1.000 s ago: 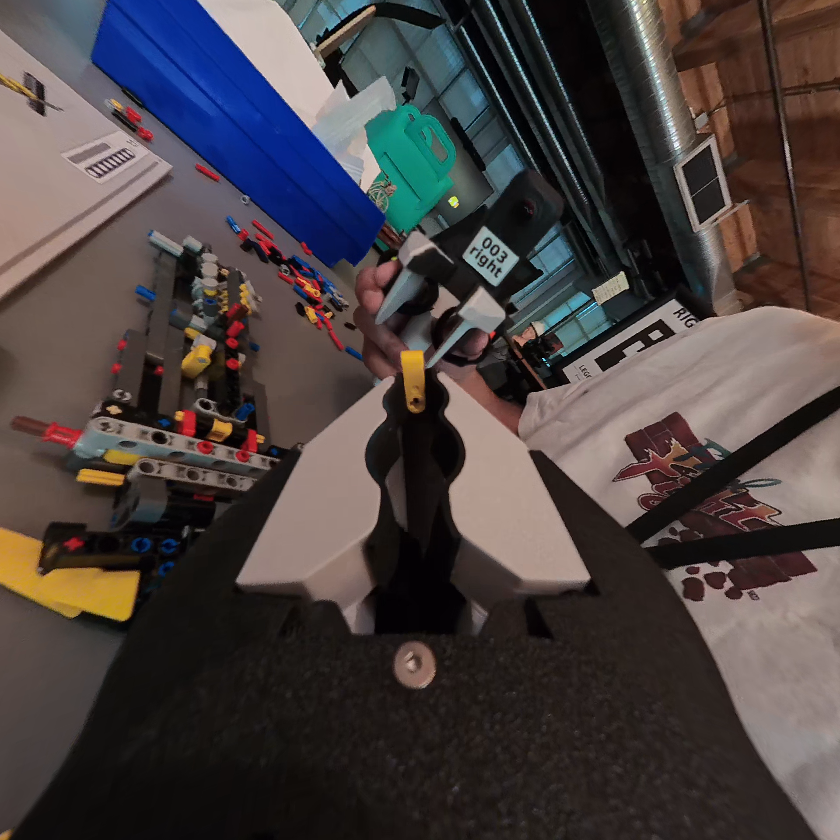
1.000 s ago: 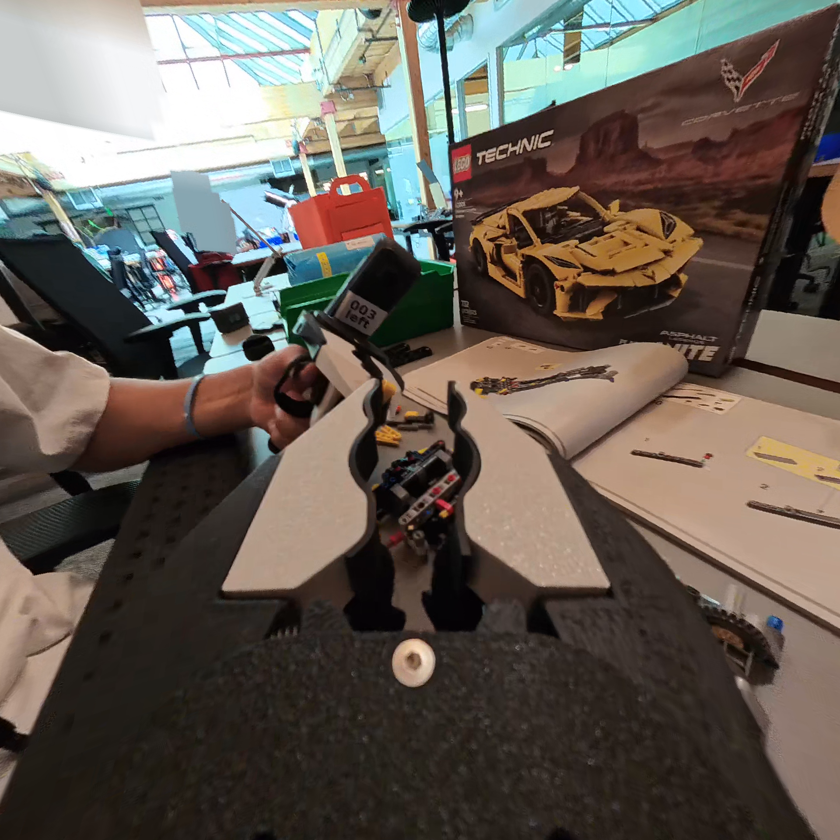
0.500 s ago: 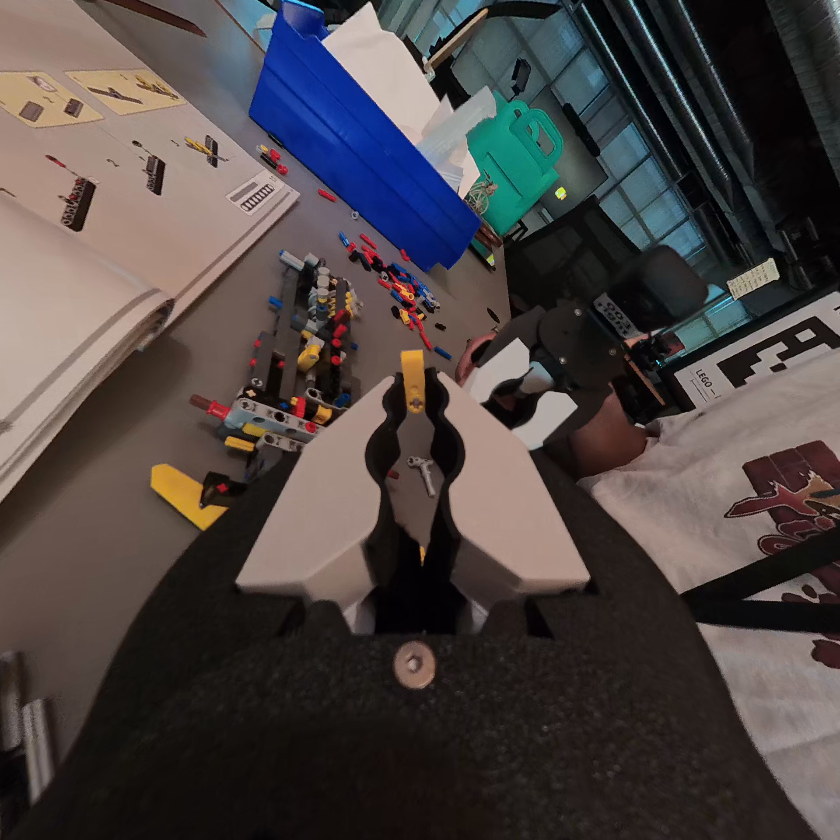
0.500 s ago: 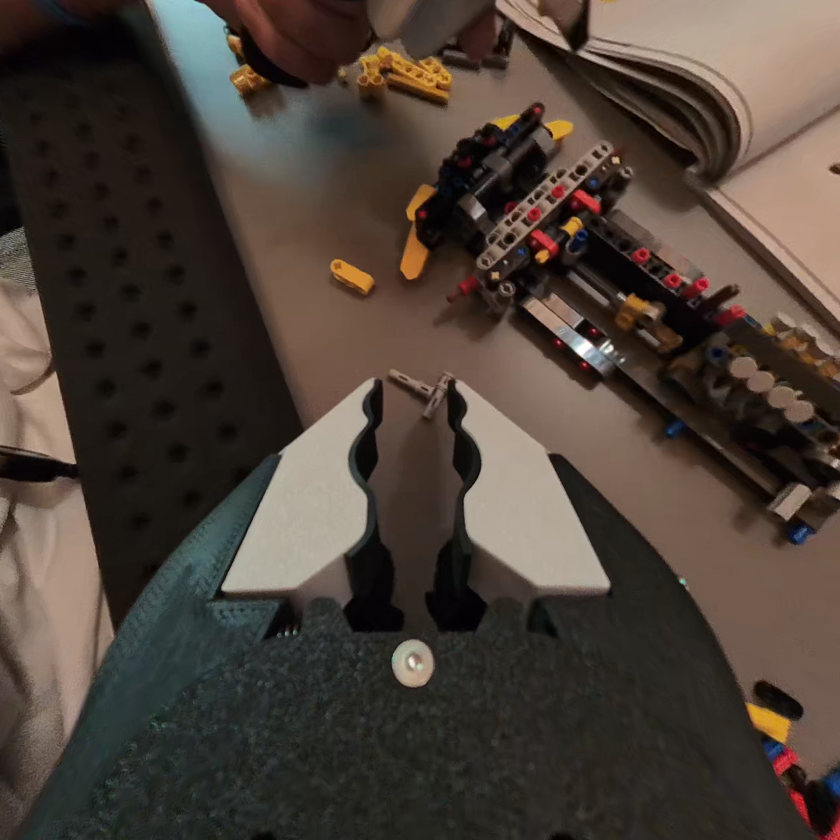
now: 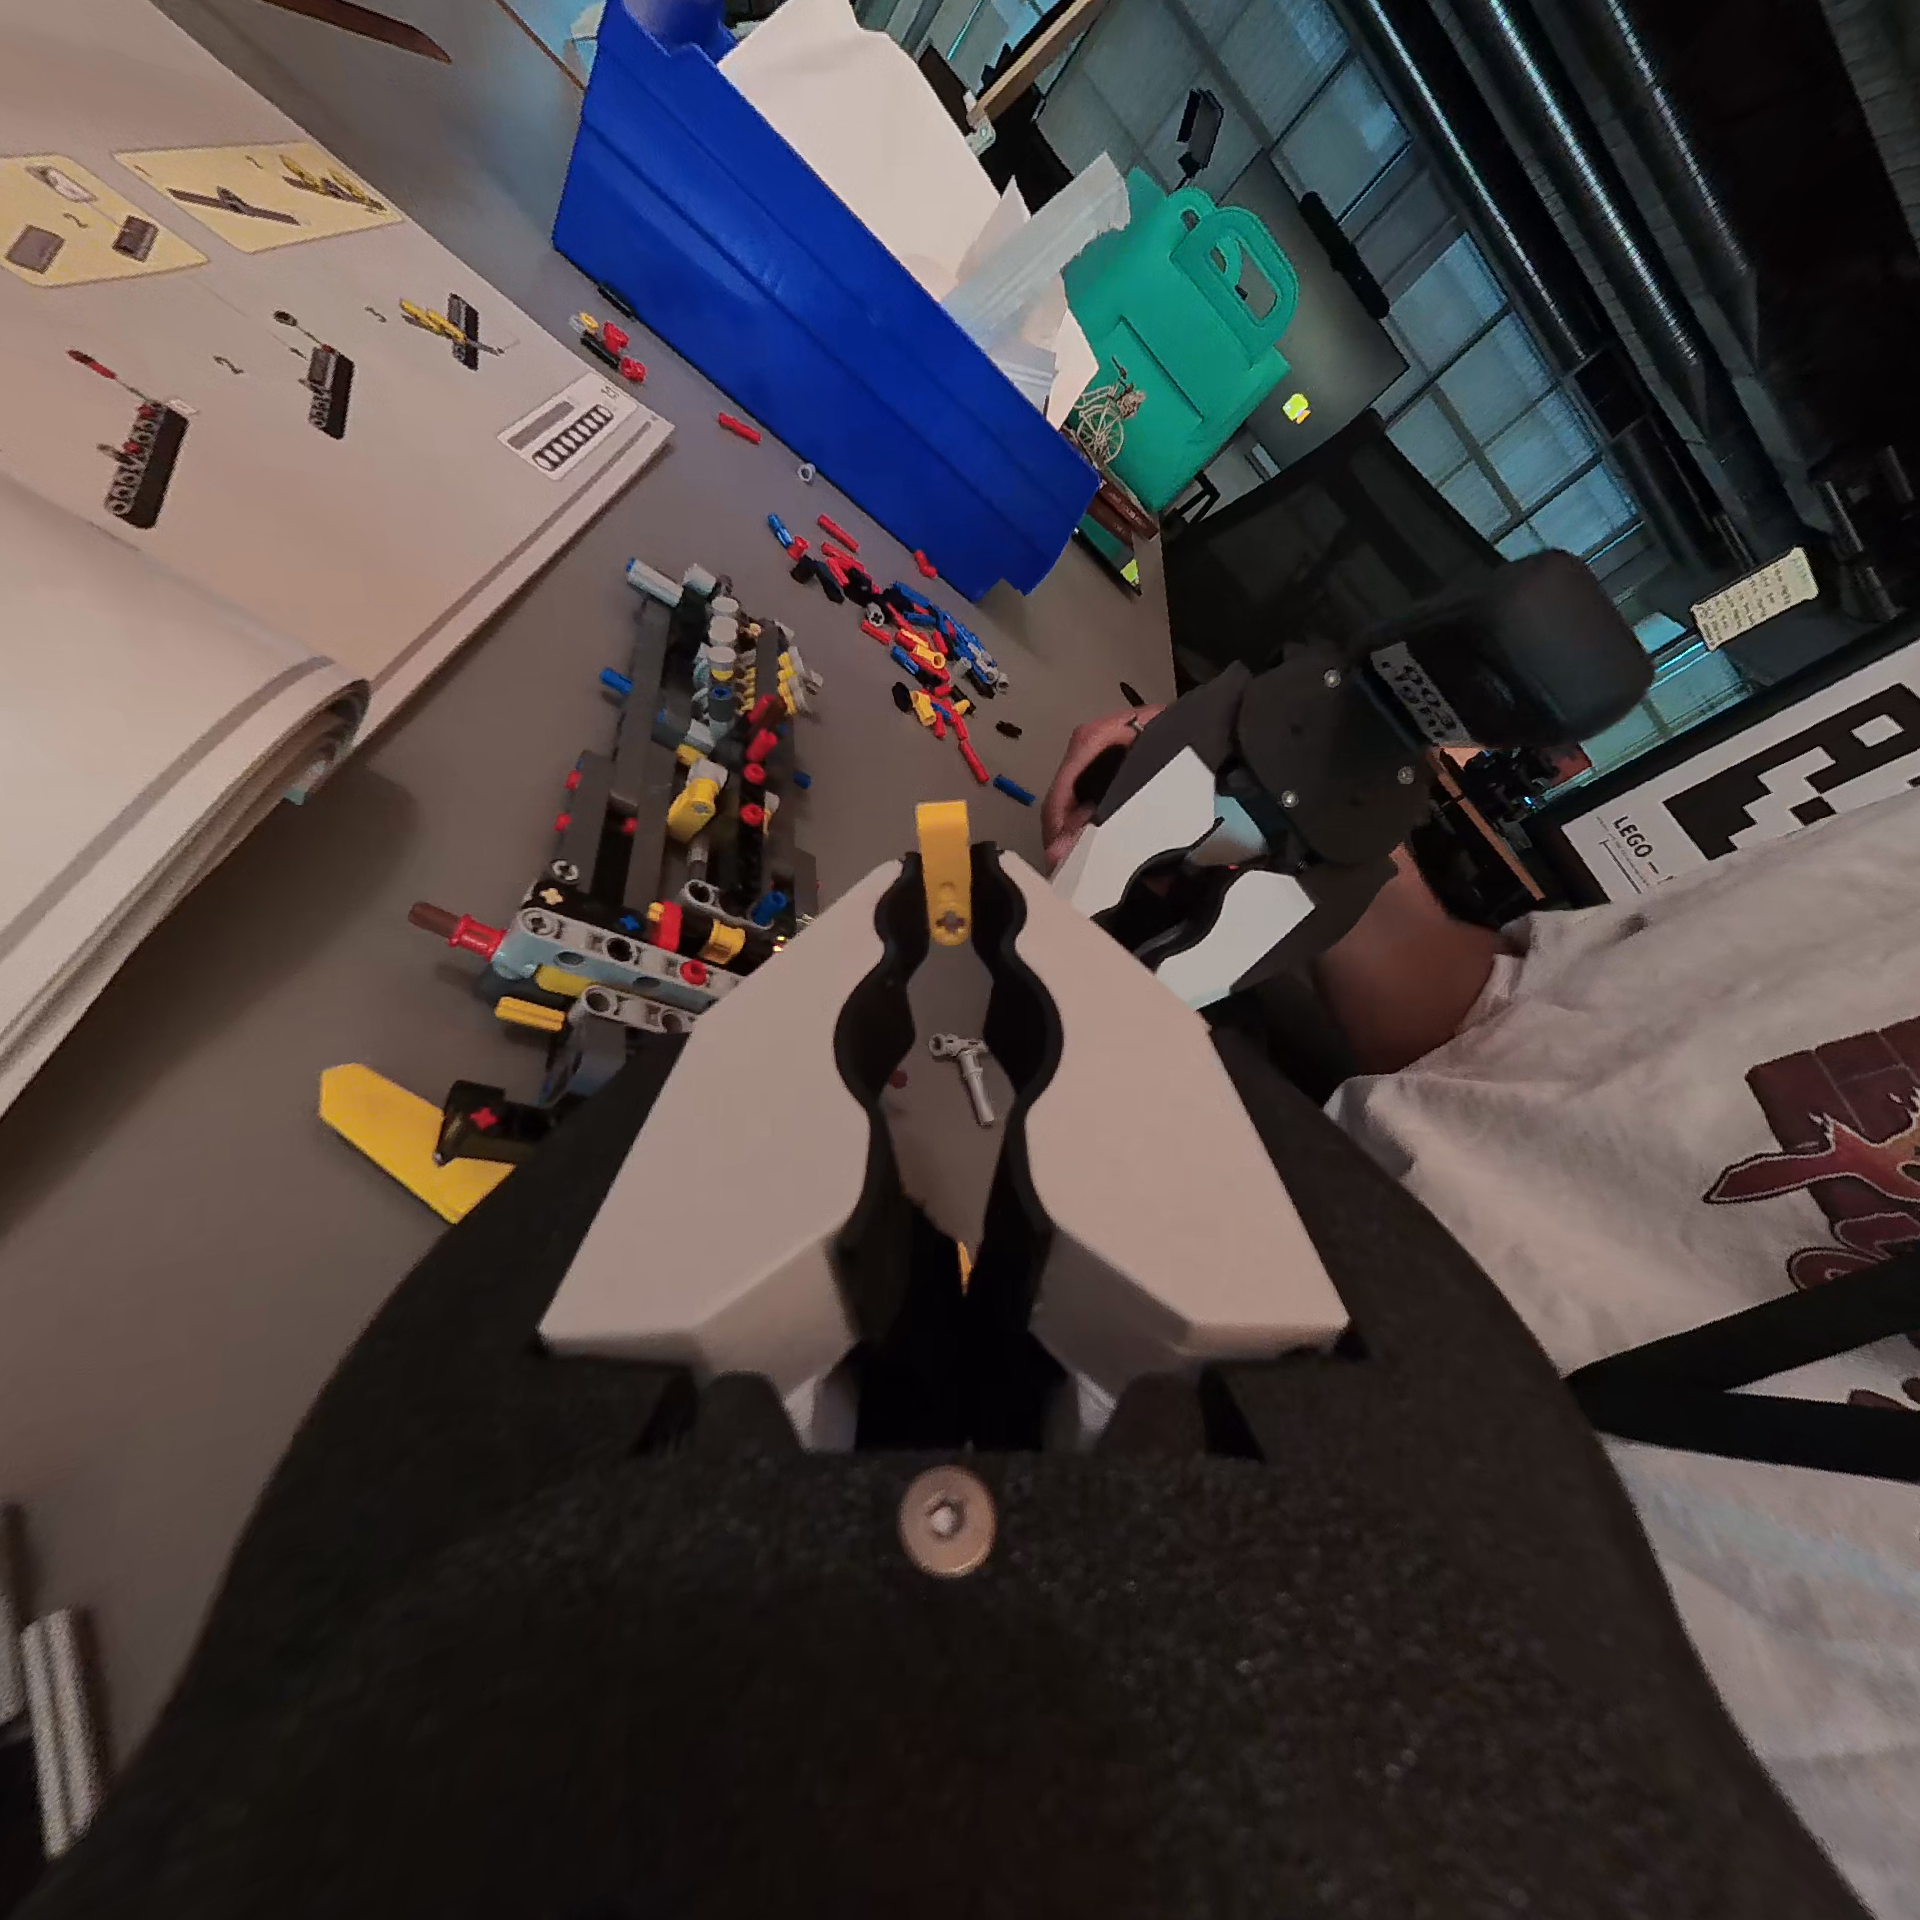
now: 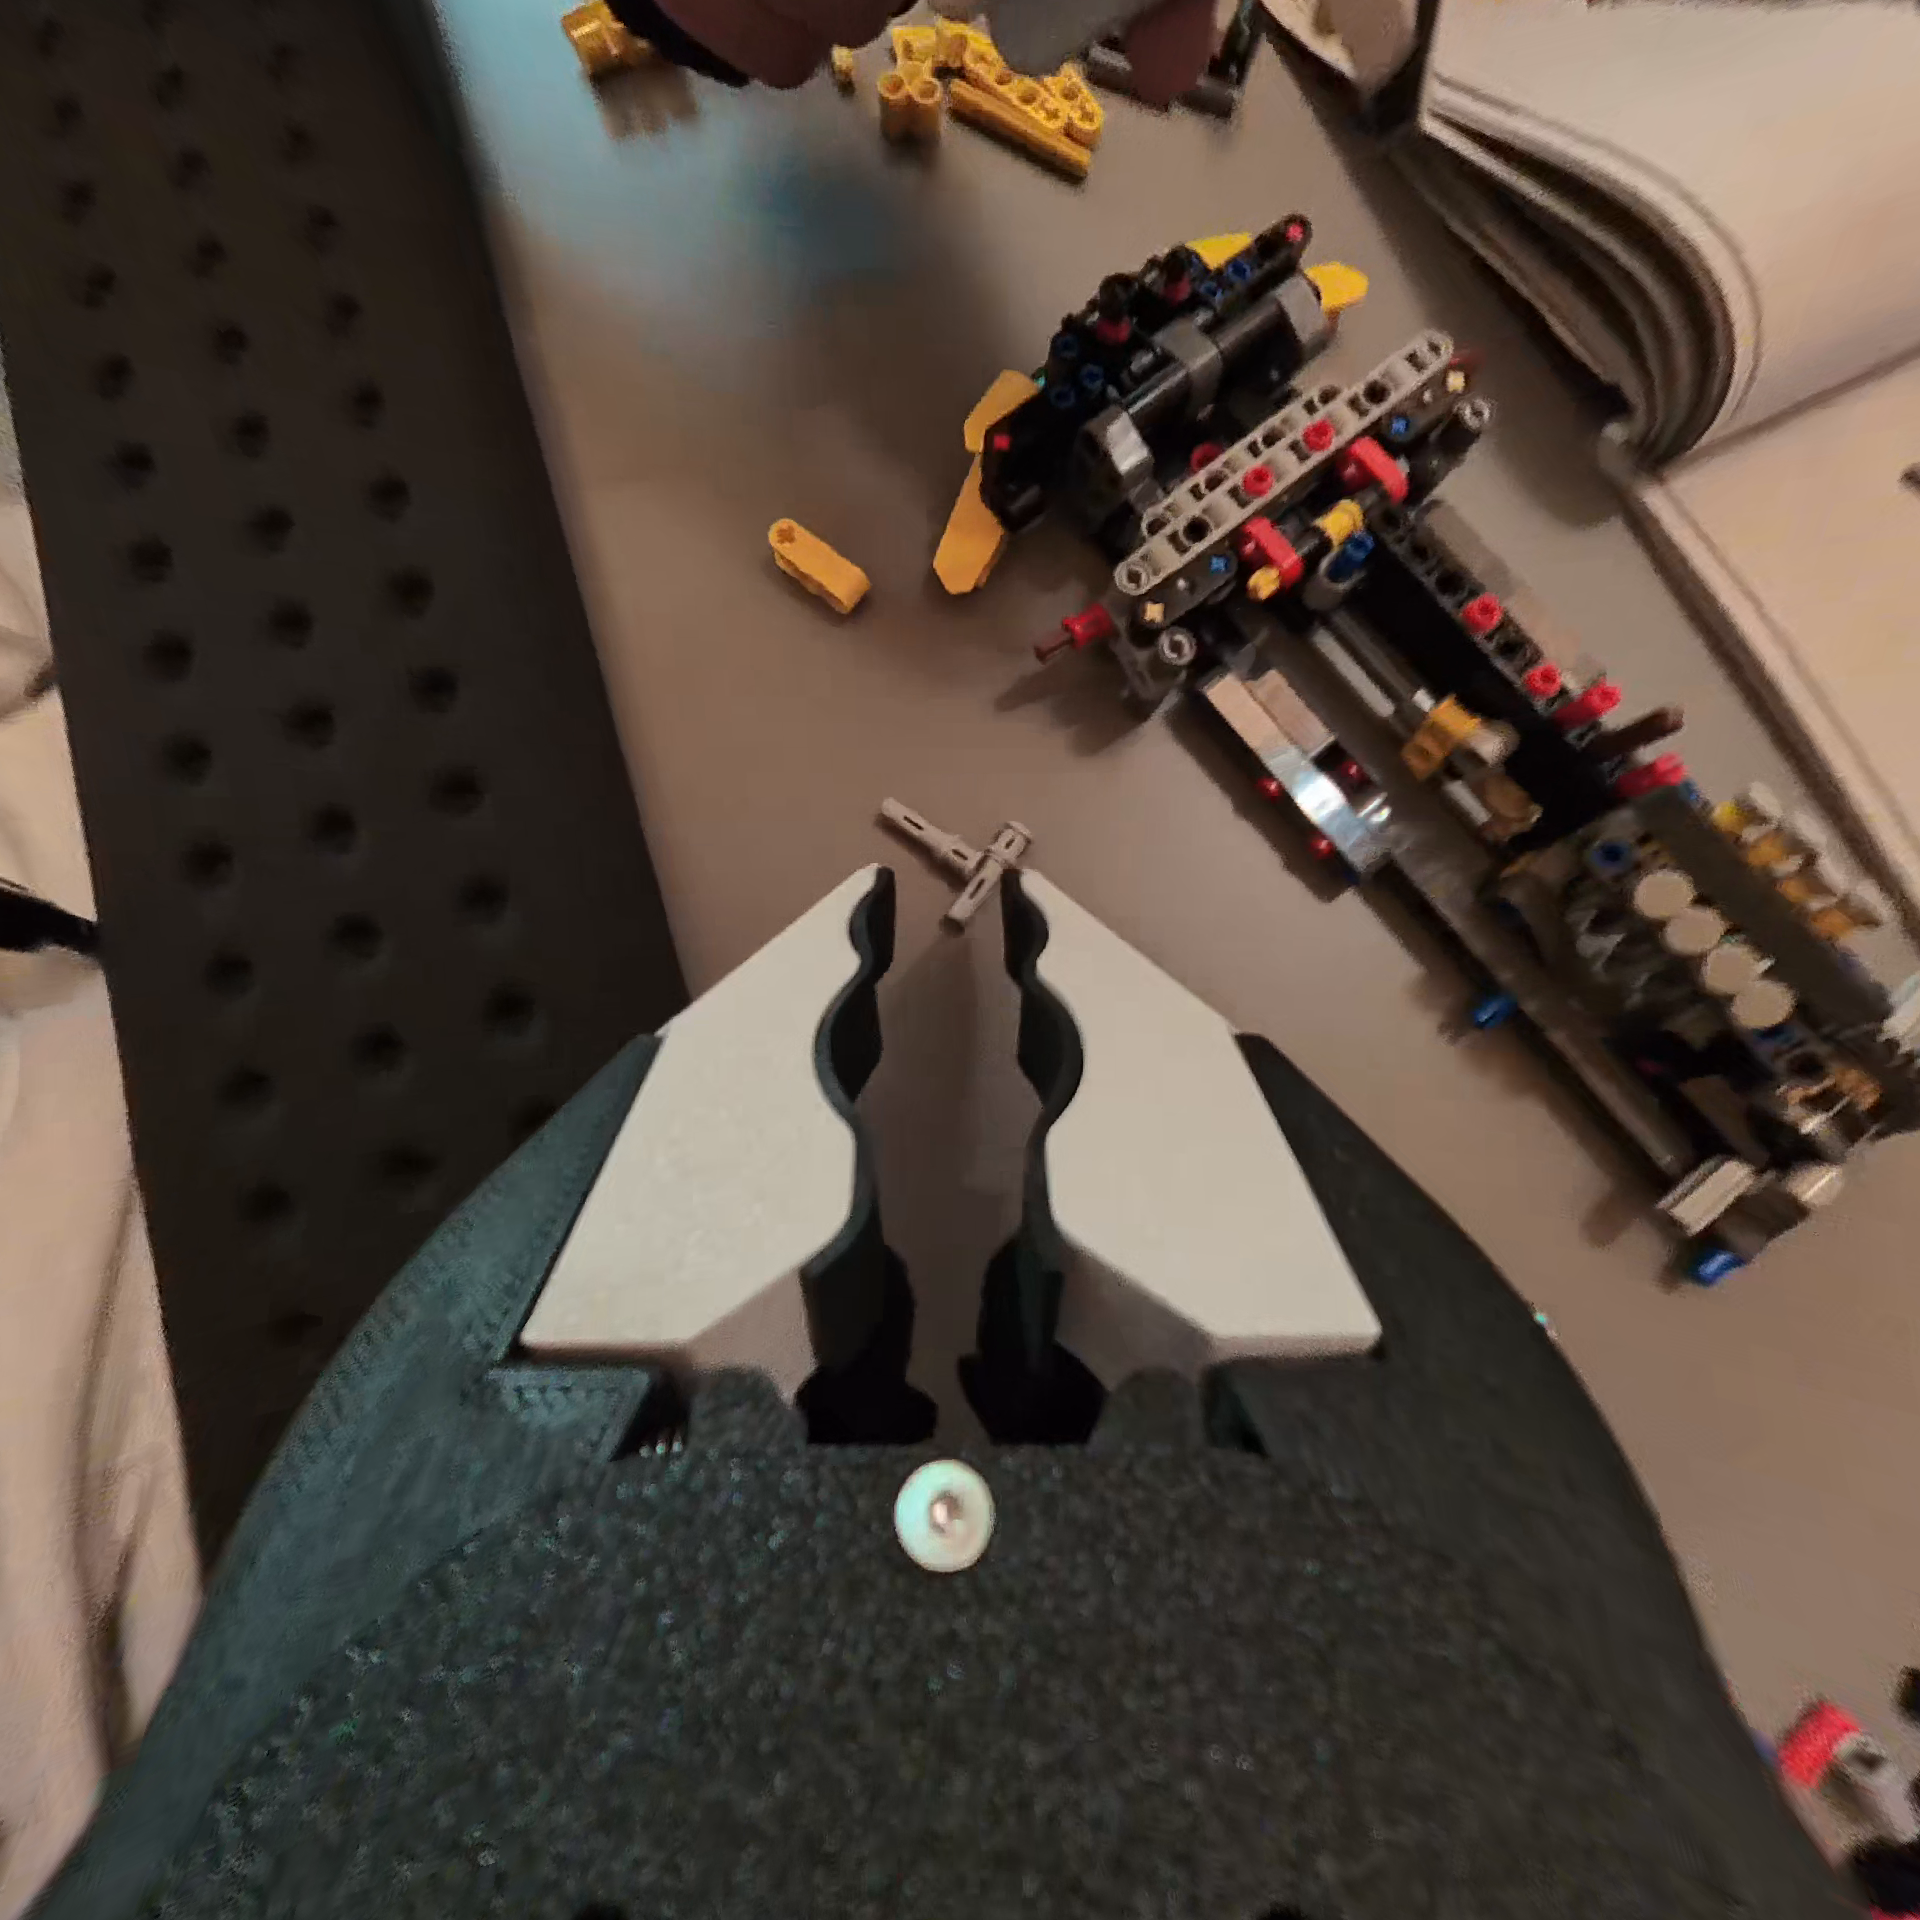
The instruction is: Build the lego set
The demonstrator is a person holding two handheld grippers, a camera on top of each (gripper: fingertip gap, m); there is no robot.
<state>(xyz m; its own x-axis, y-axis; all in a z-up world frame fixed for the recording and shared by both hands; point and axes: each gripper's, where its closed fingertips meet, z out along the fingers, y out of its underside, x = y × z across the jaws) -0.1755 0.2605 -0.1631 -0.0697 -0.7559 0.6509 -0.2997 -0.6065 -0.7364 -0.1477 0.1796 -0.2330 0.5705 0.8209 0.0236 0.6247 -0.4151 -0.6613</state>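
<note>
My left gripper (image 5: 945, 868) is shut on a small yellow connector piece (image 5: 943, 862) and holds it above the grey table. A small grey axle piece (image 5: 966, 1070) lies on the table below it. In the right wrist view my right gripper (image 6: 945, 883) is open and empty, its tips just short of the grey axle piece (image 6: 961, 857). The long partly built chassis (image 6: 1403, 665) lies to the right; it also shows in the left wrist view (image 5: 675, 810). The right gripper also shows farther off in the left wrist view (image 5: 1195, 904).
A loose yellow connector (image 6: 819, 566) lies left of the chassis. More yellow pieces (image 6: 987, 88) lie at the far edge. The open instruction book (image 5: 208, 499) lies beyond the chassis. A blue bin (image 5: 810, 322) and a pile of small pins (image 5: 925, 655) stand farther off. Across from one pair of fingers to the other is roughly 11 cm. My left tips are roughly 20 cm from the open instruction book (image 5: 208, 499).
My right gripper swung down from facing the box to the table and closed in on the grey axle piece. My left gripper tilted toward the table, still holding the yellow piece.
</note>
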